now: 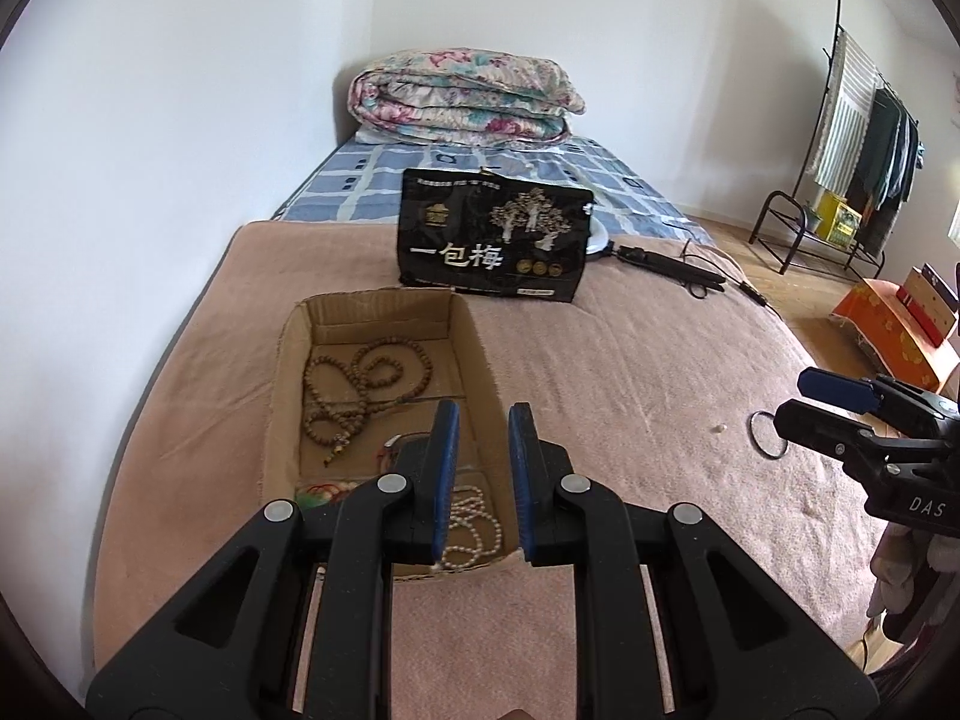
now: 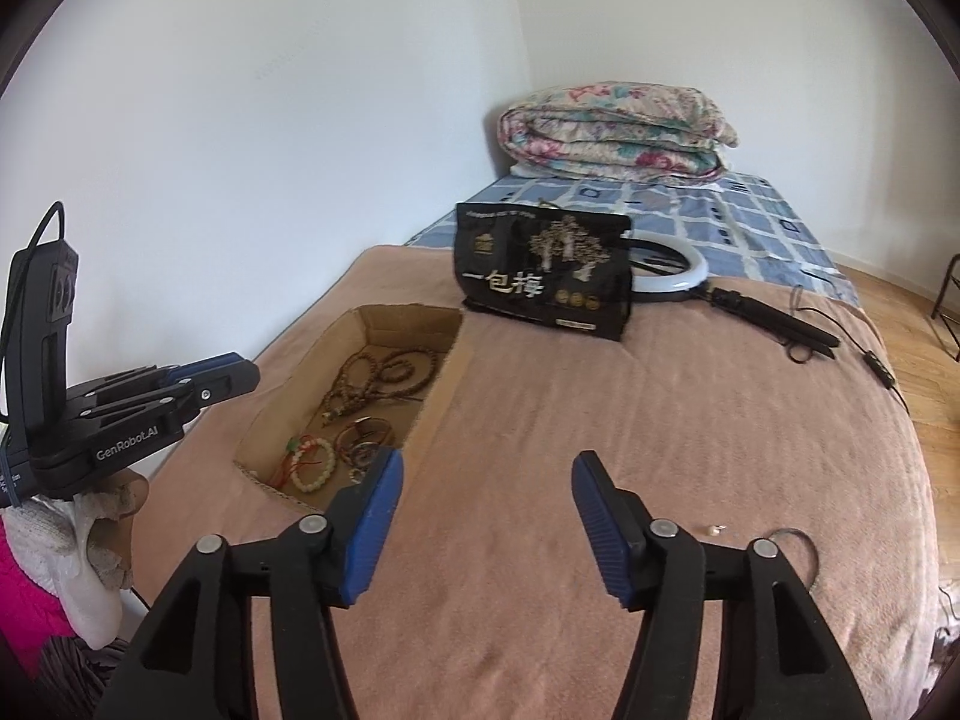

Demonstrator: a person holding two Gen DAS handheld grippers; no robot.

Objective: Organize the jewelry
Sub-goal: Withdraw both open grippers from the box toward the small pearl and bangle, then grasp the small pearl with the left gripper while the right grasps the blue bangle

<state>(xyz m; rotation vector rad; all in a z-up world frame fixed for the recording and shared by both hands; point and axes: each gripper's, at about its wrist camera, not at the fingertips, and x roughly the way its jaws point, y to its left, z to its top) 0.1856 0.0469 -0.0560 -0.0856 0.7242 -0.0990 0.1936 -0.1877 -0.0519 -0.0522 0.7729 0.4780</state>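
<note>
Presently the left claw (image 1: 483, 414) hovers part-open and empty over the cardboard box (image 1: 288, 360) already holding wooden prayer beads (image 1: 360, 384) and a pearl strand (image 1: 474, 528), while the right claw (image 2: 486, 468), wide open and empty, hangs near the thin ring (image 2: 801, 546) and small bead (image 2: 715, 530) left on the bed blanket (image 2: 690, 420), likely next for boxing.

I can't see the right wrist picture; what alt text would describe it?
An open right gripper hovers over a pinkish-brown blanket, beside a cardboard box holding bead strands and bracelets. A thin ring and small pearl lie loose at right; the left gripper shows at left.
</note>
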